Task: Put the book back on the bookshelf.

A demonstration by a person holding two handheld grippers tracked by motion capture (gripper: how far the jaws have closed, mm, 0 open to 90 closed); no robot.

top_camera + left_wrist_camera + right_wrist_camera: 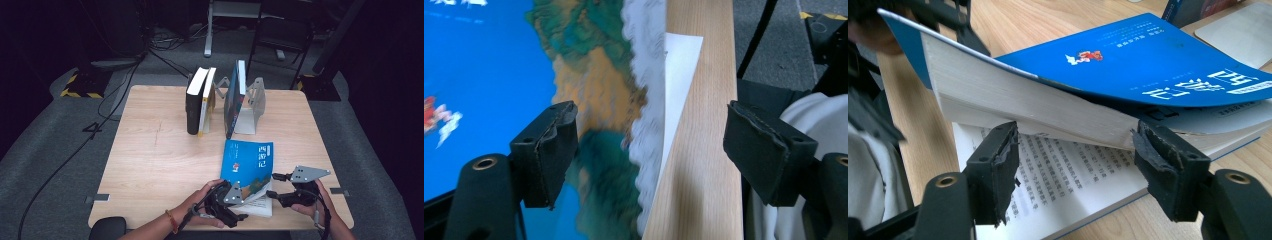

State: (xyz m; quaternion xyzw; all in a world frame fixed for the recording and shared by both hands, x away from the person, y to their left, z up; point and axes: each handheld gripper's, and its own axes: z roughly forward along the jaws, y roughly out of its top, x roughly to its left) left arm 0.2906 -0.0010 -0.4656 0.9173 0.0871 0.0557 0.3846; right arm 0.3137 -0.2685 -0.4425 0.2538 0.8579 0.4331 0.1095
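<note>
From the high view, the blue book [248,165] lies flat near the front edge of the wooden surface [150,155], a bit right of the middle. Its front corner is being lifted, so the cover and a chunk of pages curl up there. The left gripper [231,206] sits at that lifted corner, coming in from the front edge, and the right gripper [278,186] is just beside the book's right side, near the front right corner. Toward the back edge there's a metal book stand [252,107] with one blue book [234,100] leaning in it, plus a black book [194,102] and a yellowish one [207,102] standing upright to its left.

Left gripper view: the fingers [546,152] are spread wide and not pressing on anything. Between them you see the book's blue and orange-green cover, its blurry page edge, a loose white page corner [679,65] and a strip of the wood. Can't tell if either finger touches the book.

Right gripper view: the fingers [998,170] are spread too, sitting at the book's open edge. The raised block of pages [1013,100] and the bent cover hang above them, and a printed page [1063,175] lies flat below. They're apart, not pinching the pages.
</note>
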